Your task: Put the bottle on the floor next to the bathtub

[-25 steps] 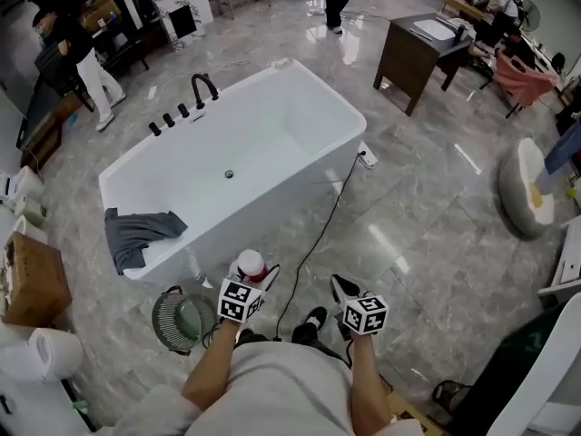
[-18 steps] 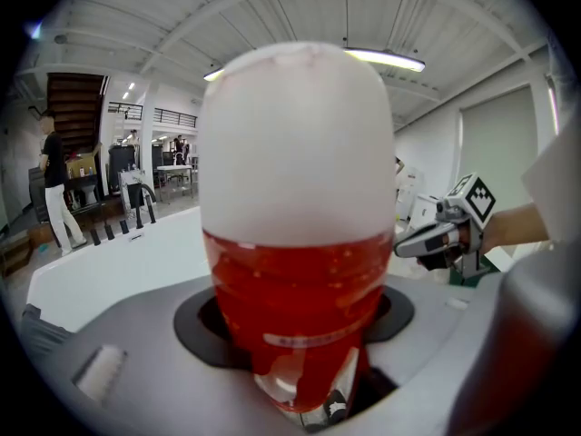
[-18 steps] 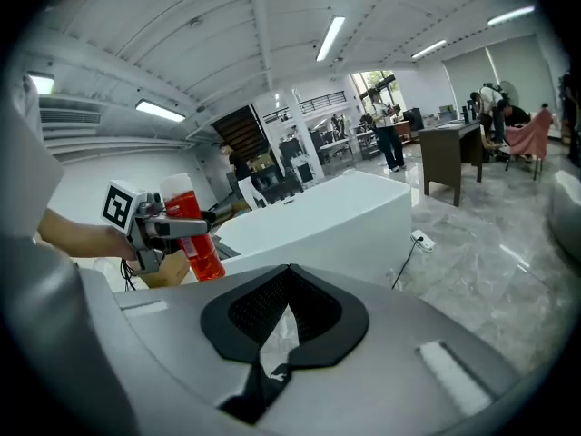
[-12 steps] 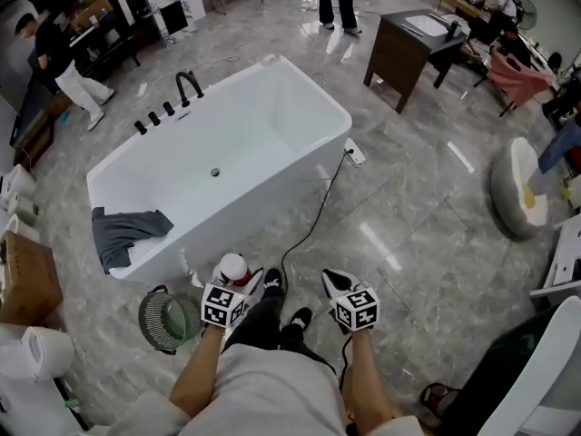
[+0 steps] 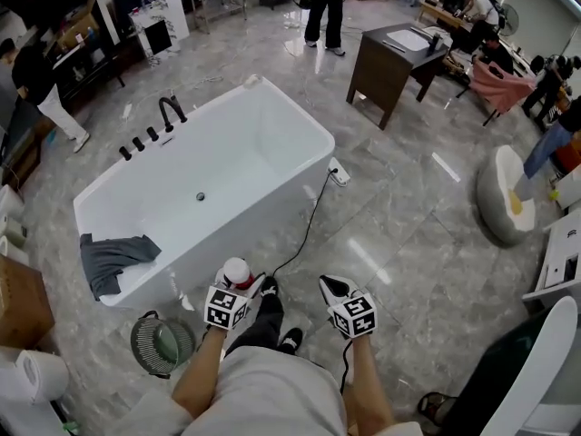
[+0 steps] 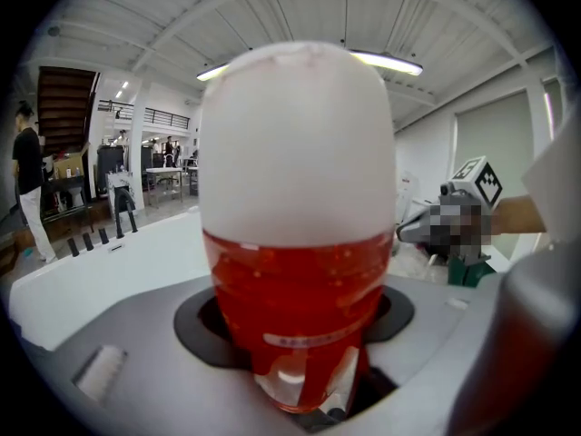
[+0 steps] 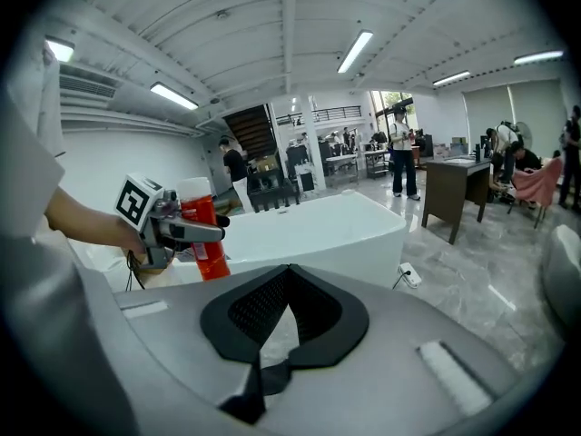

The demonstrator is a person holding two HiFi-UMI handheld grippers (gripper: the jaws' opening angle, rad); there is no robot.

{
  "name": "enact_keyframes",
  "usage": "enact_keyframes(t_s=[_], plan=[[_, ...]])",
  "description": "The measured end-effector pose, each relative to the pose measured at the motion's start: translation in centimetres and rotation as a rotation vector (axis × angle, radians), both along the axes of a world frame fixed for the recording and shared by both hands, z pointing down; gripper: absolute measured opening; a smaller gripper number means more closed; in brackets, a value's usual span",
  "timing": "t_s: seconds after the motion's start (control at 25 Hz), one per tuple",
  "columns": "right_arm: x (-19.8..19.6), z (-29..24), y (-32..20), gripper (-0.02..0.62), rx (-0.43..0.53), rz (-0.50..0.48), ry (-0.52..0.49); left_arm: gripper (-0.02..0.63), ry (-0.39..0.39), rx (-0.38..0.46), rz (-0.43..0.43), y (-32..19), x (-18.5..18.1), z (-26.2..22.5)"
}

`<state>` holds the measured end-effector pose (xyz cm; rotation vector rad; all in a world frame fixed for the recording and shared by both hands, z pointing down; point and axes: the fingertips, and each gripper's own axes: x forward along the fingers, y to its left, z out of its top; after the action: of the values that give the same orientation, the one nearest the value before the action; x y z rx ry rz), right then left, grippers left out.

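A red bottle (image 6: pixel 295 298) with a white cap stands upright between the jaws of my left gripper (image 5: pixel 238 289), which is shut on it. In the head view the bottle (image 5: pixel 237 272) shows just past the marker cube, above the grey floor by the near side of the white bathtub (image 5: pixel 300 171). The right gripper view also catches the bottle (image 7: pixel 204 234) held in the left gripper (image 7: pixel 195 230), in front of the bathtub (image 7: pixel 309 230). My right gripper (image 5: pixel 332 287) is shut with nothing in it, to the right of the left one.
A black cable (image 5: pixel 304 230) runs over the floor to a white power strip (image 5: pixel 339 173). A round fan (image 5: pixel 162 343) lies by the tub's near corner, and a grey cloth (image 5: pixel 111 257) hangs over its rim. A dark desk (image 5: pixel 390 62) and several people stand farther off.
The view has shifted so the tub sits farther up and left. Both grippers hold their places ahead of me, the left one still carrying the bottle.
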<state>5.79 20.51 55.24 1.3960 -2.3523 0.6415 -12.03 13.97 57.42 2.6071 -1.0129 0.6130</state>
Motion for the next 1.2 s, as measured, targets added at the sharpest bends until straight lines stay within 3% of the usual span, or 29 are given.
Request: enact_keyframes(t_s=[0.48,0.68,0.88,1.2], plan=[[0.2,-3.7,-9.9,0.002,0.015,-0.162,0.065,0.333,0.021,-0.003,0.094,-8.8,5.0,-0.4],[-0.6,-5.0,-14.4,0.000,-0.002,-0.188,0.031,0.333,0.033,-0.014,0.120,-12.5,5.9,-0.1],[-2.0,-5.9,-18.7,0.000,-0.014,-0.214,0.030,0.333,0.042,-0.029,0.148,-15.9,6.2,0.5],[-6.1,-5.7,-23.9,0.002,-0.032,-0.335,0.143,0.333,0.078,-0.042,0.180,-20.8,5.4,1.9]])
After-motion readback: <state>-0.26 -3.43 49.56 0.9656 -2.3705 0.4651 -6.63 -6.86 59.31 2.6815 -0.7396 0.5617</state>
